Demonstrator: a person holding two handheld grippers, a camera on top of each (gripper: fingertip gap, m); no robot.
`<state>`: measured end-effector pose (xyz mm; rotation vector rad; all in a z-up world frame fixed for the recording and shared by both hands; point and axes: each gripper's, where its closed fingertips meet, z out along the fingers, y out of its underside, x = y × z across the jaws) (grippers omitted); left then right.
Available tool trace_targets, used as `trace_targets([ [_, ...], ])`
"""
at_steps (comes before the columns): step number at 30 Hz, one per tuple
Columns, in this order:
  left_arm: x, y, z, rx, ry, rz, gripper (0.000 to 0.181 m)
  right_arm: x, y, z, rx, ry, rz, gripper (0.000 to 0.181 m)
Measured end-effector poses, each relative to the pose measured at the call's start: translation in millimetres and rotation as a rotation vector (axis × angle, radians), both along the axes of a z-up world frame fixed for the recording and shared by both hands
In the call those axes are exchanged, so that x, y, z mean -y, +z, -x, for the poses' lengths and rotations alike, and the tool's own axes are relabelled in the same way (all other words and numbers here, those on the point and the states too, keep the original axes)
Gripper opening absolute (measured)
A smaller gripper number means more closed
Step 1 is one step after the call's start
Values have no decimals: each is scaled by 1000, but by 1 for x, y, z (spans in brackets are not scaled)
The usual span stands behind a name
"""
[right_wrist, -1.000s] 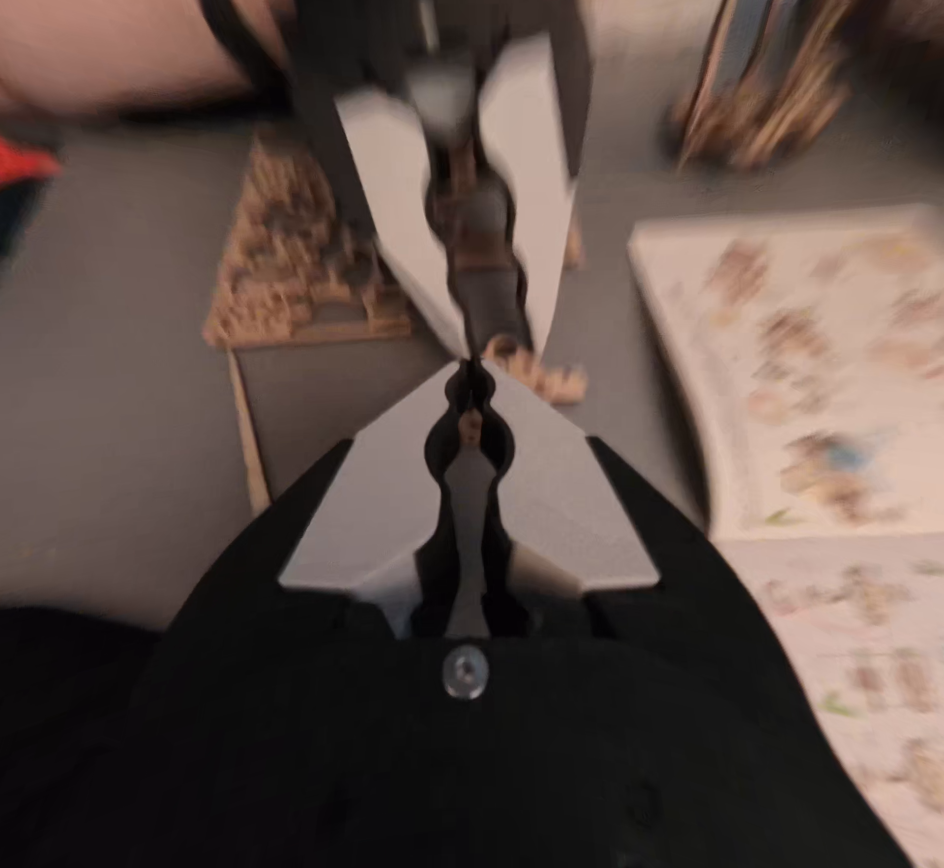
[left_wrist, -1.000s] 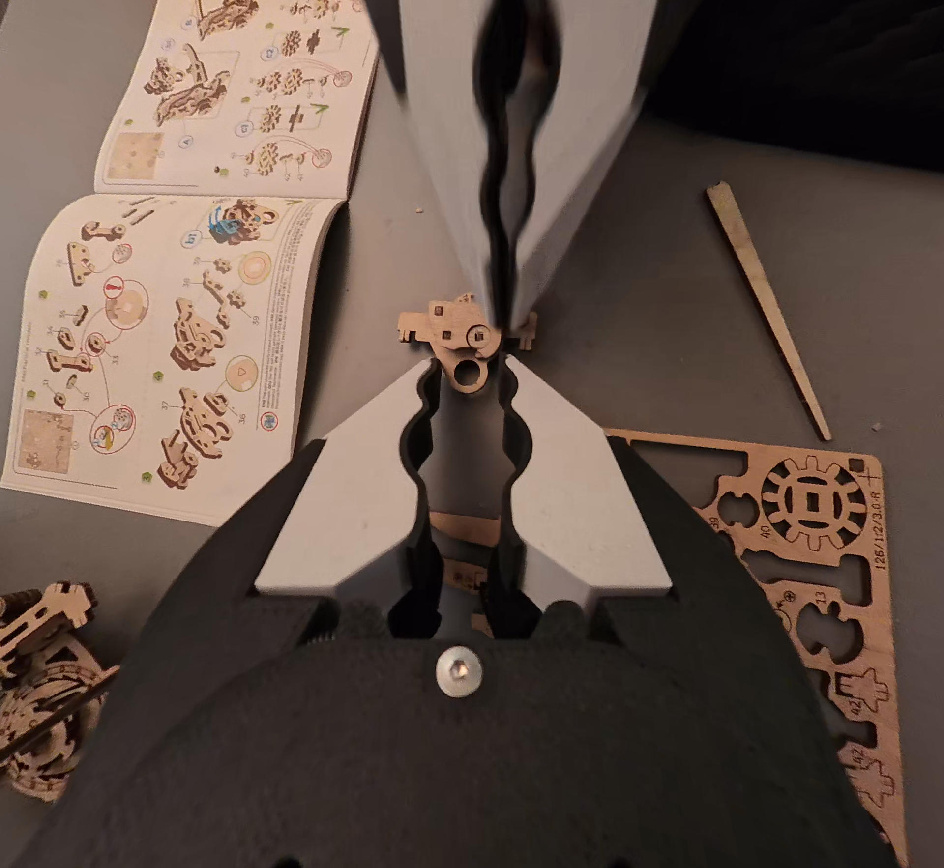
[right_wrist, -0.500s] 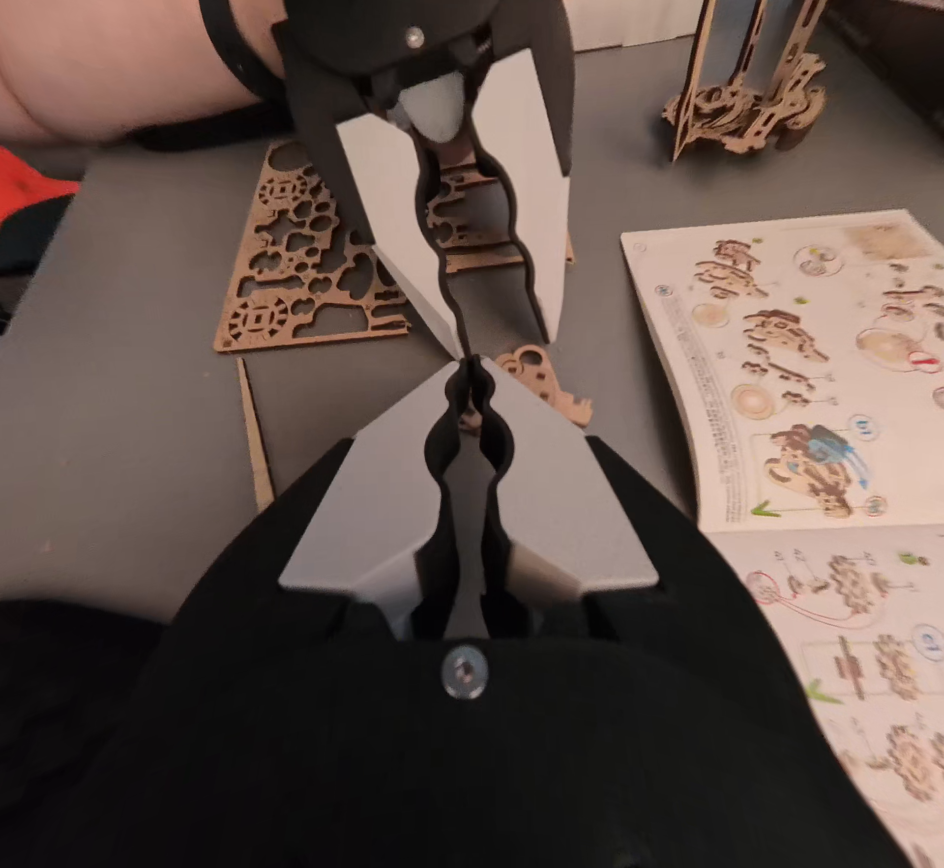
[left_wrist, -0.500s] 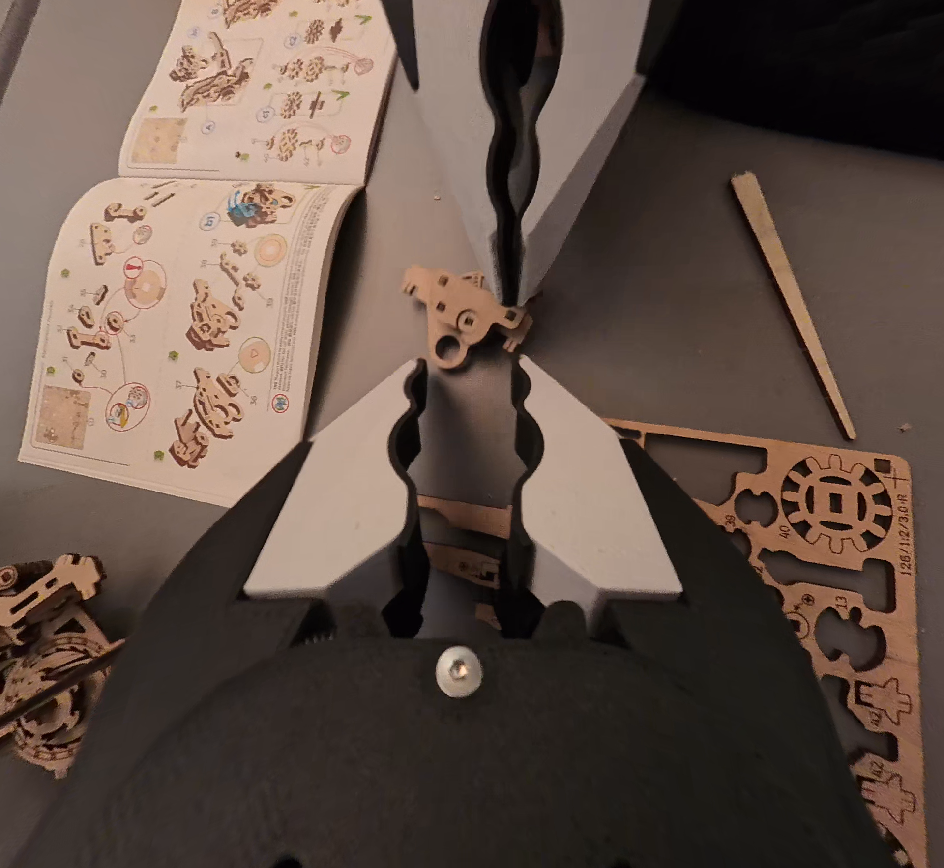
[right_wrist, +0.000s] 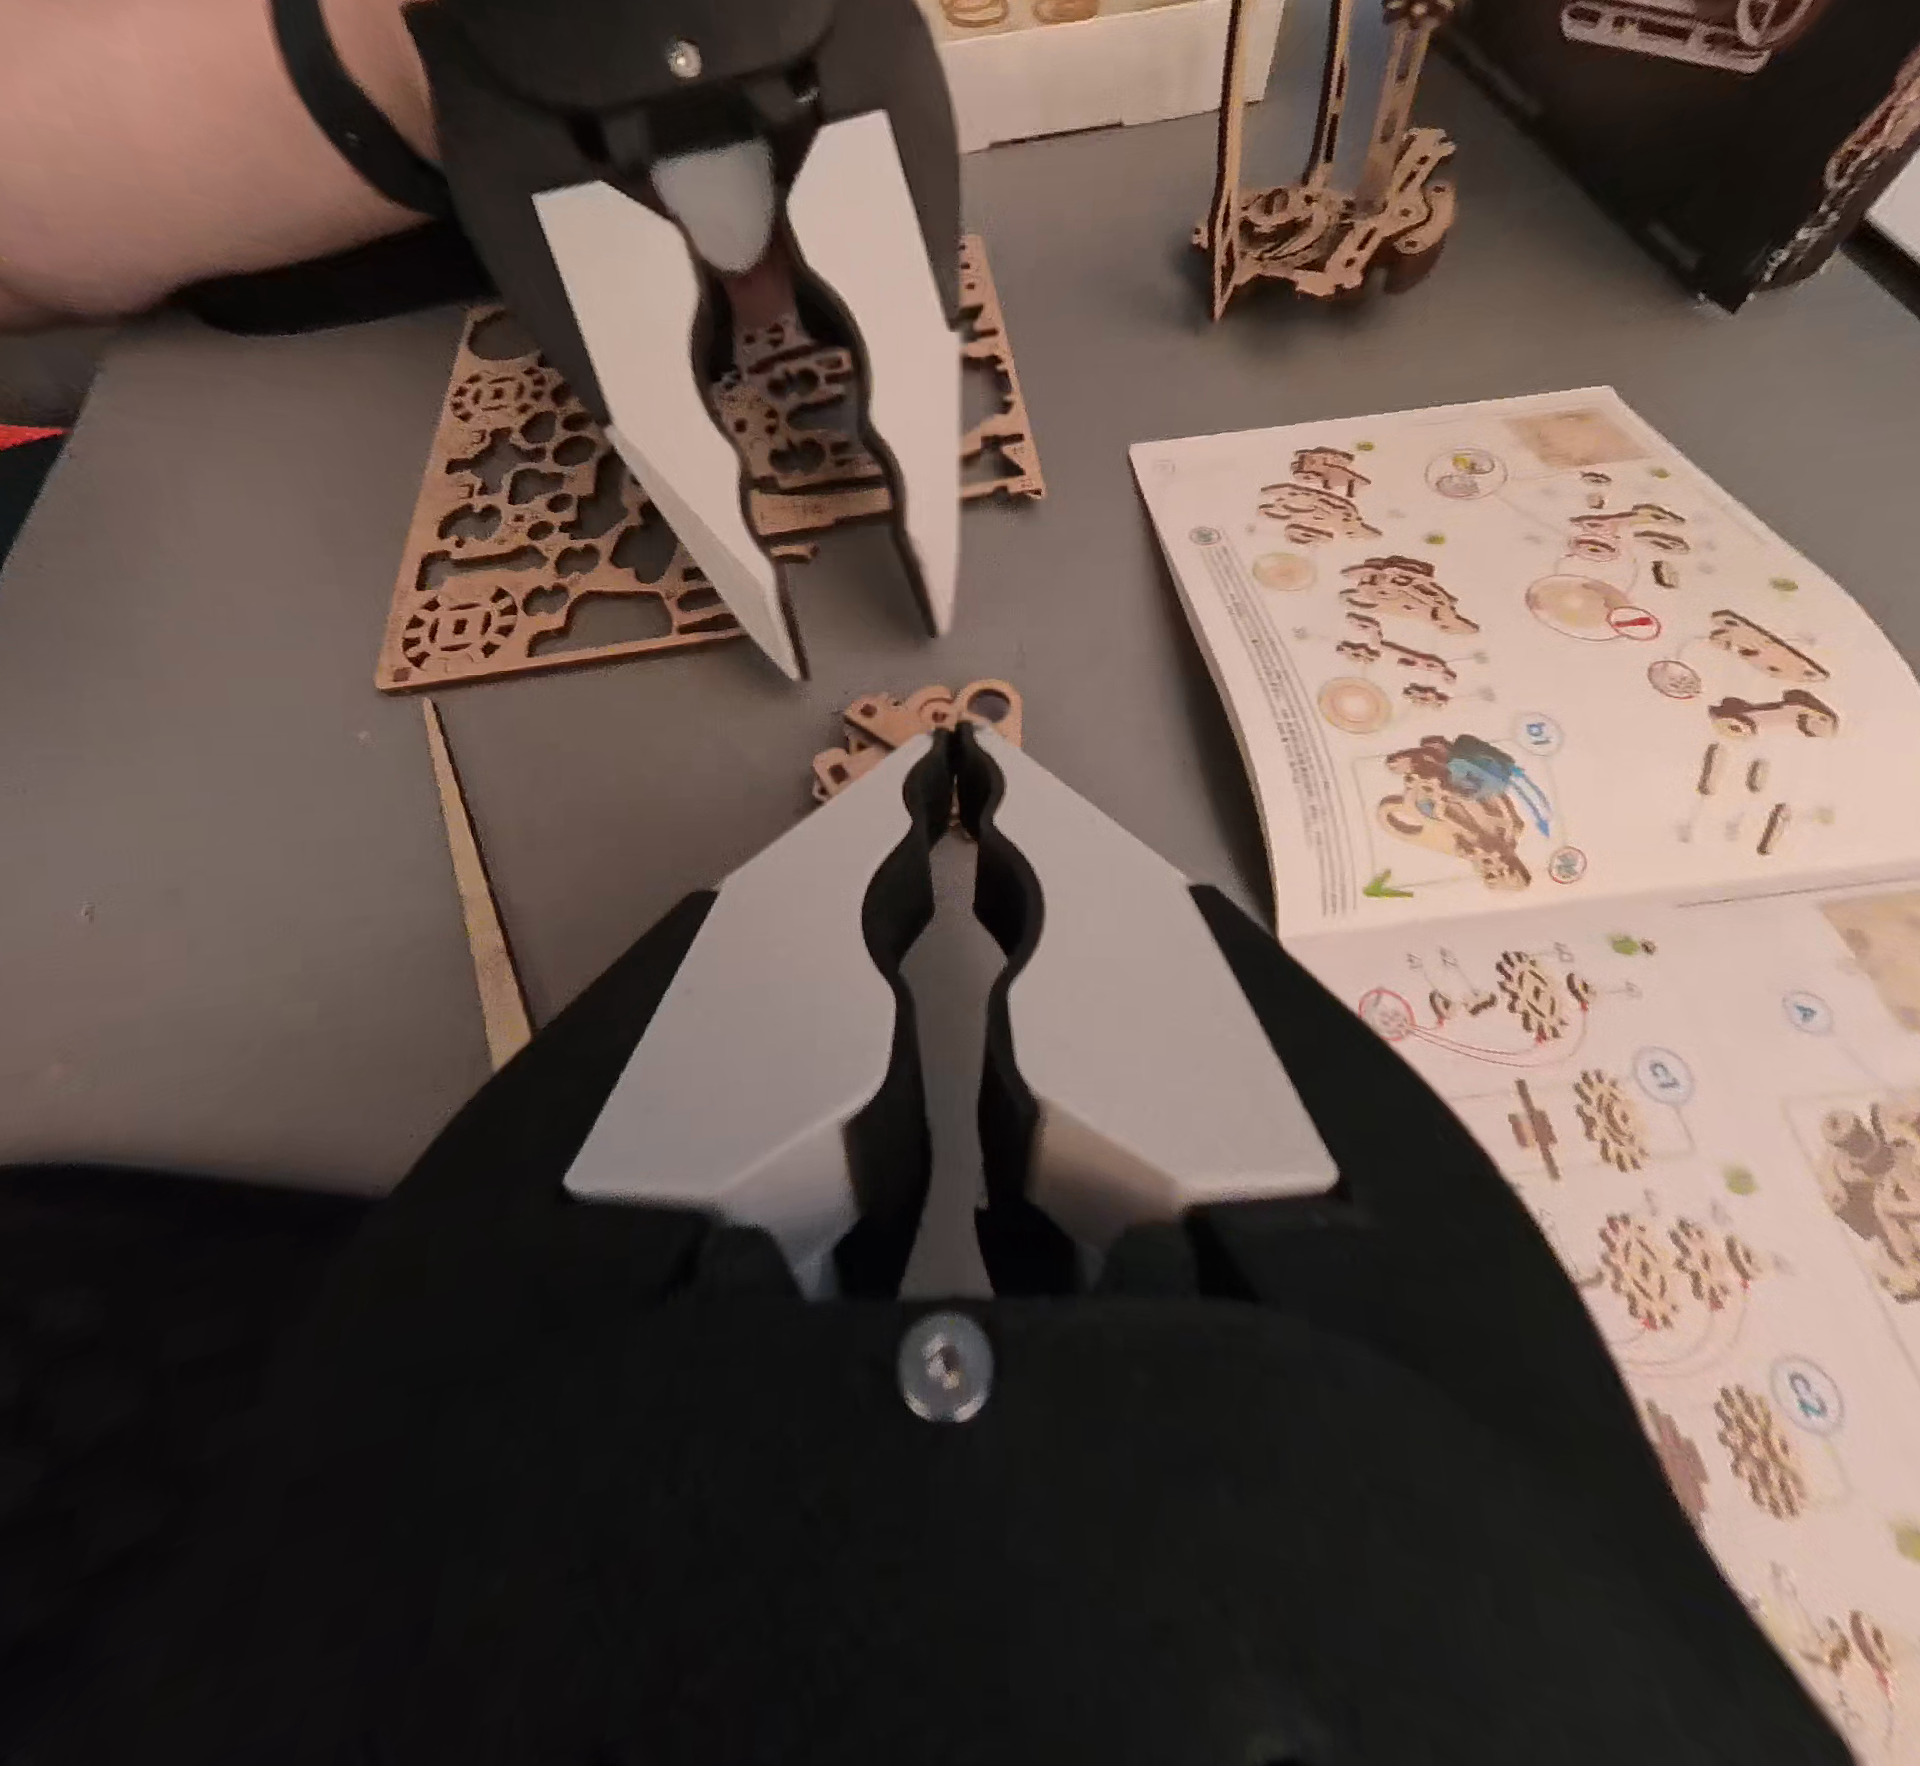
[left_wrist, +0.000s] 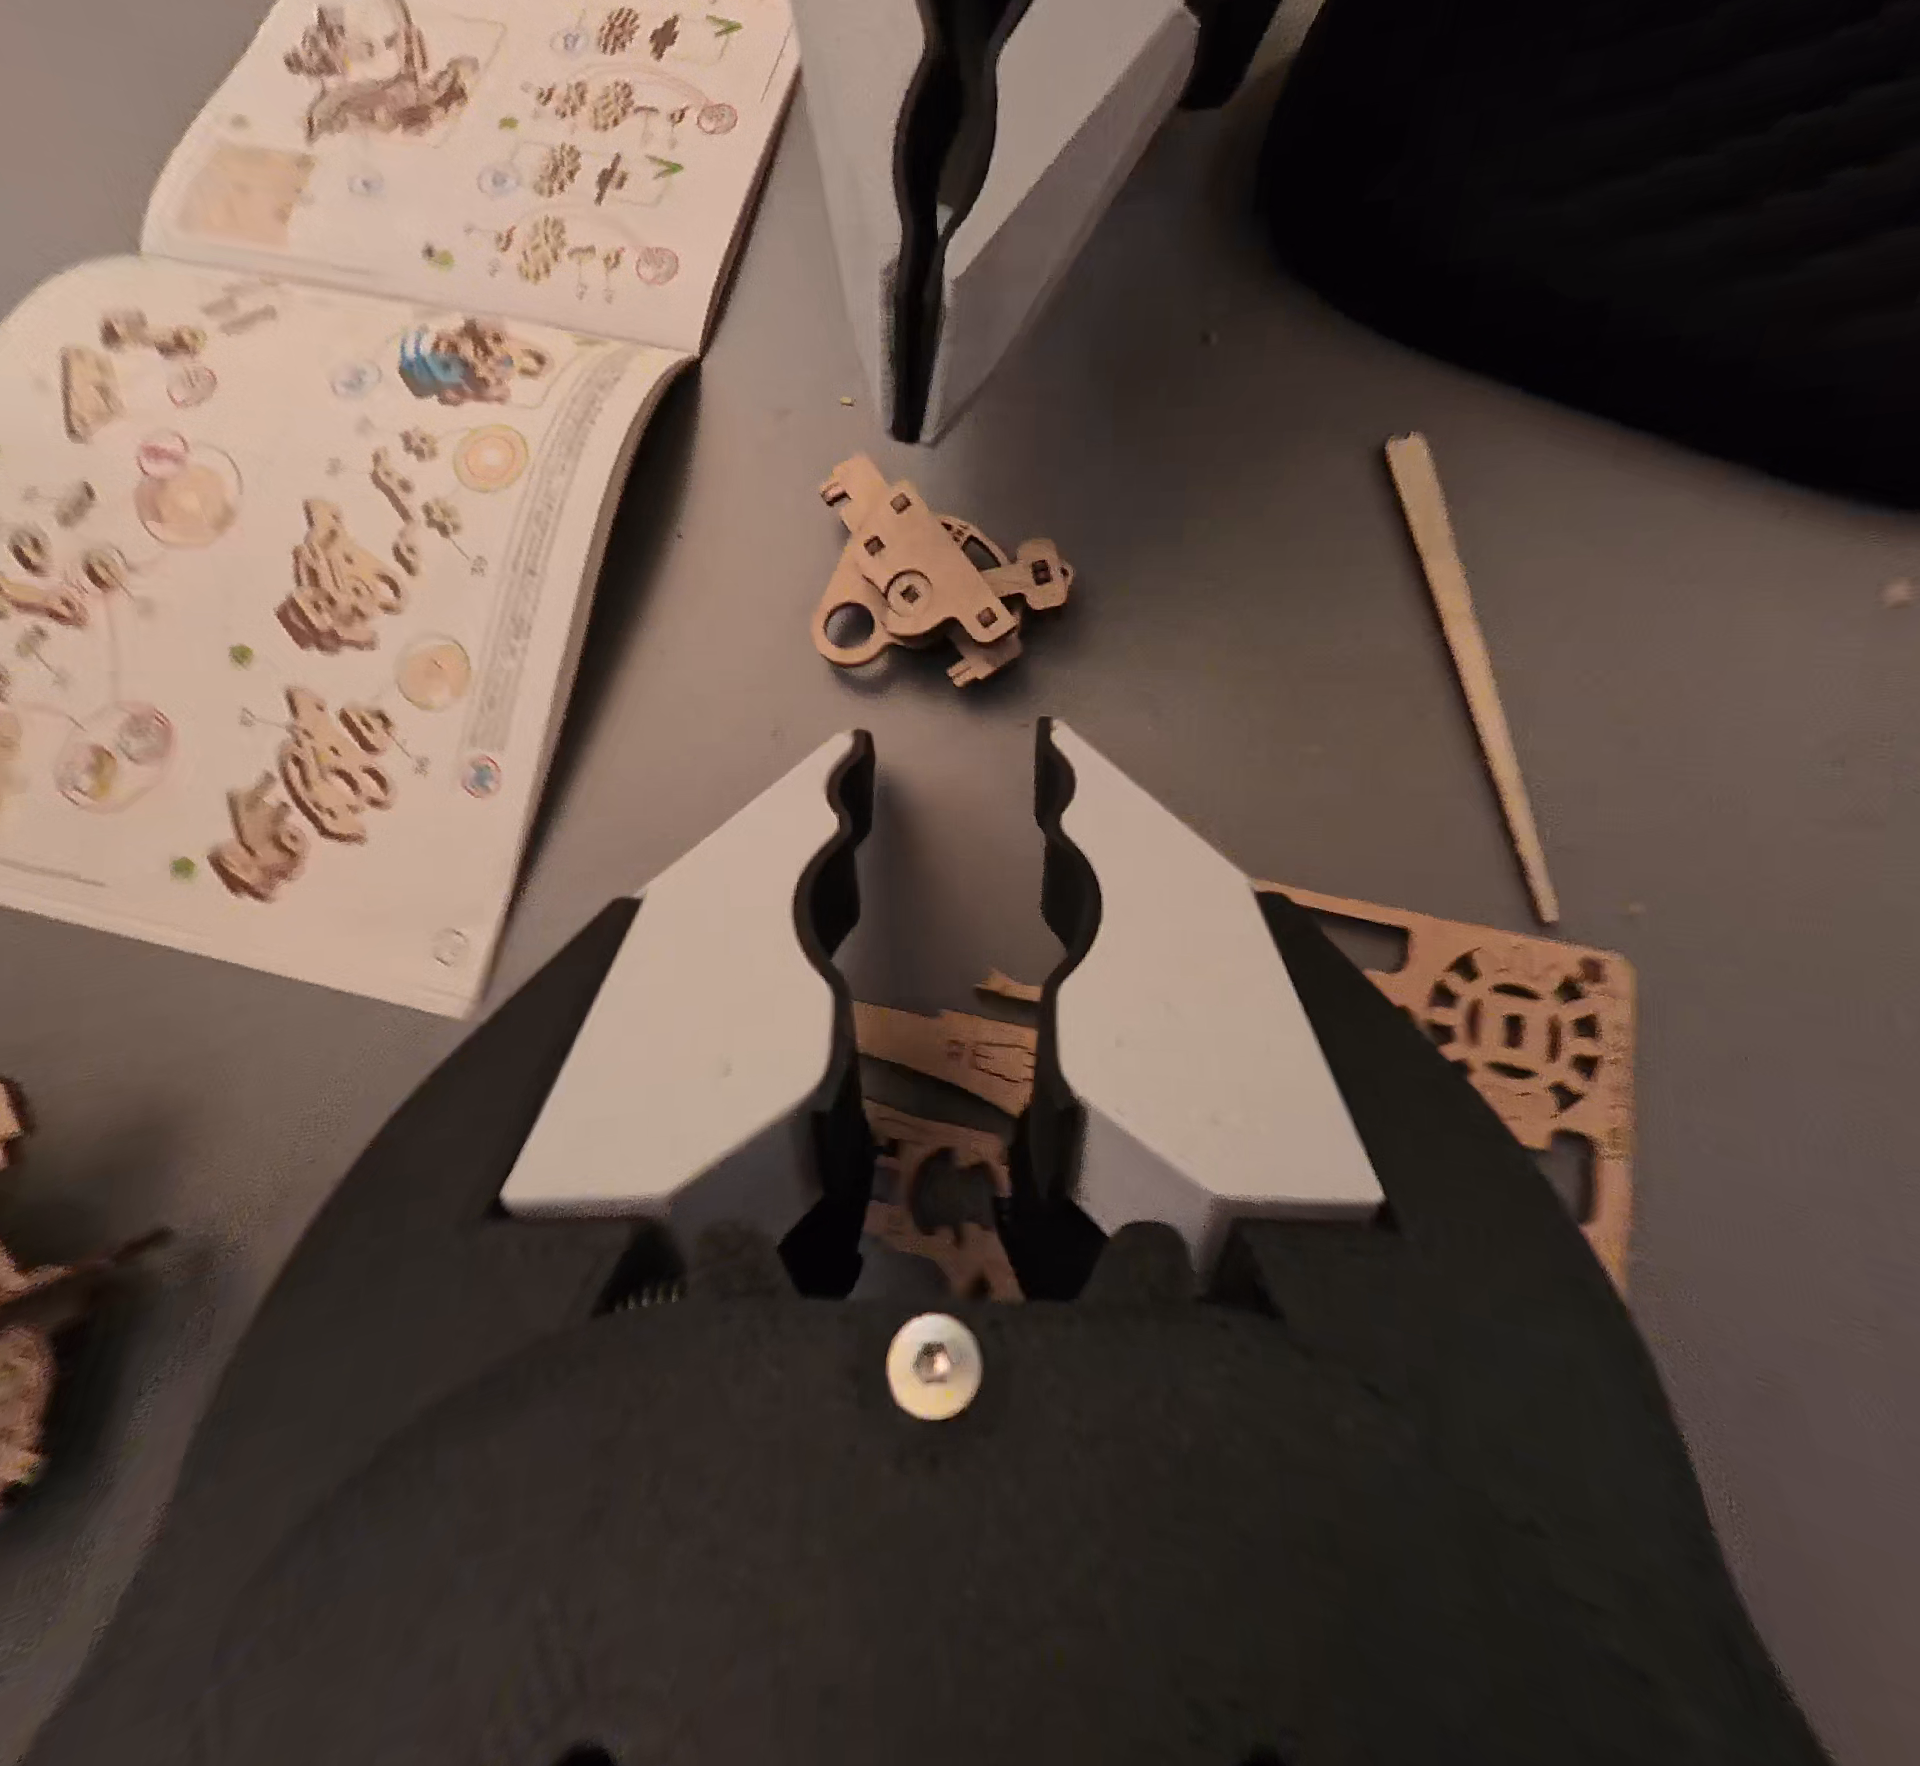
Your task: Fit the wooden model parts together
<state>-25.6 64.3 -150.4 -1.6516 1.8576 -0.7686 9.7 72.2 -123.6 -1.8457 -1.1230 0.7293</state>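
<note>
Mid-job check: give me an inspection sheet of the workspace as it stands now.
Surface: grey table, a few crumbs.
Job's things: small wooden assembly lies flat, apart from both tools; punched part sheet; open instruction booklet.
Clutter: wooden stick; upright wooden model; white box; dark box.
Grippers: left tool open, empty; right tool shut, empty.
Cables: nothing seen.
Surroundings: person's forearm behind the left tool.

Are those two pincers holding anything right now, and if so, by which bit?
Nothing is held. The wooden piece lies flat on the table between them. The left gripper is open, short of it; the right gripper is shut and empty, tips clear of it.
</note>
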Motion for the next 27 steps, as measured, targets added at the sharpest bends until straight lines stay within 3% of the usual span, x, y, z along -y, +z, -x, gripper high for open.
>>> trace_targets([
  [1, 6, 0, 0, 0, 20, 66, 31, -1, 1, 0, -8, -5, -6, 0],
  [3, 13, 0, -3, -1, 59, 172, 32, -6, -1, -1, -12, -22, -15, 0],
  [9, 0, 4, -17, 21, 160, 224, 36, -10, -10, -5, -38, -33, 100, 7],
  [12, 7, -4, -18, -21, 104, 188, 14, -2, -22, -4, 39, 5, 136, 7],
  [17, 4, -3, -19, -13, 66, -9, 13, 3, -18, -6, 63, 32, 36, 16],
  [21, 6, 10, -17, 51, -5, -228, 13, -4, 6, -19, -94, -52, 50, 28],
  [25, 9, 36, -19, 158, -46, -426, 13, -3, 37, -22, -461, -75, 374, 60],
  [27, 17, 47, -21, 208, -90, -501, 13, 5, 41, -16, -559, -21, 495, 65],
])
